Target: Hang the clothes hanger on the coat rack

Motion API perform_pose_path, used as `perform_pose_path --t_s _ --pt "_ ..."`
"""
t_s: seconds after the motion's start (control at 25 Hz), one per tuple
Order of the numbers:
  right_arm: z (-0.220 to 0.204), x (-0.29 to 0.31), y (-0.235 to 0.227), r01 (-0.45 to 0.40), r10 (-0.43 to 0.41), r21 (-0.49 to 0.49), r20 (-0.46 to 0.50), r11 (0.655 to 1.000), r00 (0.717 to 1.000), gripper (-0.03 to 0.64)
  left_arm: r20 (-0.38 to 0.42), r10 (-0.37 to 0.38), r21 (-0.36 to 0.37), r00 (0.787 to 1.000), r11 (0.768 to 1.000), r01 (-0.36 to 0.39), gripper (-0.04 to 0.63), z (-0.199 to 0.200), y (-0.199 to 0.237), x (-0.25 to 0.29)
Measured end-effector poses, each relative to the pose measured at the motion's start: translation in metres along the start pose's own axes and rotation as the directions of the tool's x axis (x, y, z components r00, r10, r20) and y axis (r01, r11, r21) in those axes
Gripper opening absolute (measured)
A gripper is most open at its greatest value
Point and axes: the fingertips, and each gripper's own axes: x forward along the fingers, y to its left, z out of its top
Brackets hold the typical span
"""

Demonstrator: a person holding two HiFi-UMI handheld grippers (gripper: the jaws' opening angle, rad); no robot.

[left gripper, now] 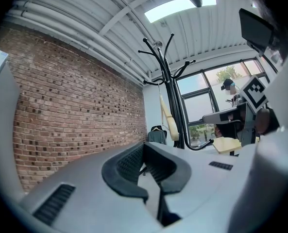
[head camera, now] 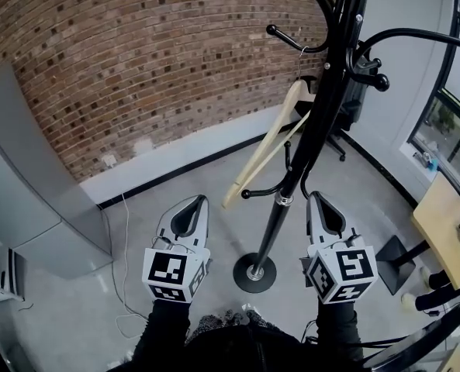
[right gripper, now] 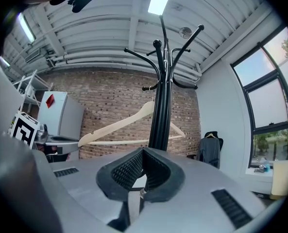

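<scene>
On the rack's [head camera: 307, 146] far-left side, the hanger [head camera: 268, 134] hangs. The job looks done.
Its hook sits over an upper arm, the wood tilting down to the left beside the pole. The left gripper [head camera: 198, 201] and right gripper [head camera: 313, 200] are both pressed together on nothing, low and near, either side of the pole. Any pull-back should, I judge, avoid the lower hooks — a knock could swing the hanger off. Pale smooth floor [head camera: 175, 184], brick wall [head camera: 136, 53] far, window [head camera: 439, 126] right.

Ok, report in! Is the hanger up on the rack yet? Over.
Left gripper and right gripper: jaws together, empty. Hanger hanging on the coat rack. Nothing in the way. Over.
</scene>
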Motion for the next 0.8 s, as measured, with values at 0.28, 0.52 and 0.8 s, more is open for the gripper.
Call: perform_pose_path --t_s 0.28,0.52,0.8 --pt "-0.001 0.007 0.006 0.005 -0.006 -0.005 -0.012 1.000 1.000 0.008 -0.009 -0.002 -0.010 1.000 1.000 0.002 0.009 -0.006 0.006 -0.002" --pt "-0.002 0.007 0.003 0.013 -0.013 -0.008 -0.012 1.000 1.000 0.009 -0.008 0.005 -0.016 1.000 1.000 -0.006 0.009 -0.008 0.009 -0.003" --pt "-0.007 0.009 -0.001 0.030 -0.030 0.012 -0.026 0.999 0.999 0.008 -0.014 0.008 -0.021 1.000 1.000 -0.008 0.009 -0.013 0.015 -0.003"
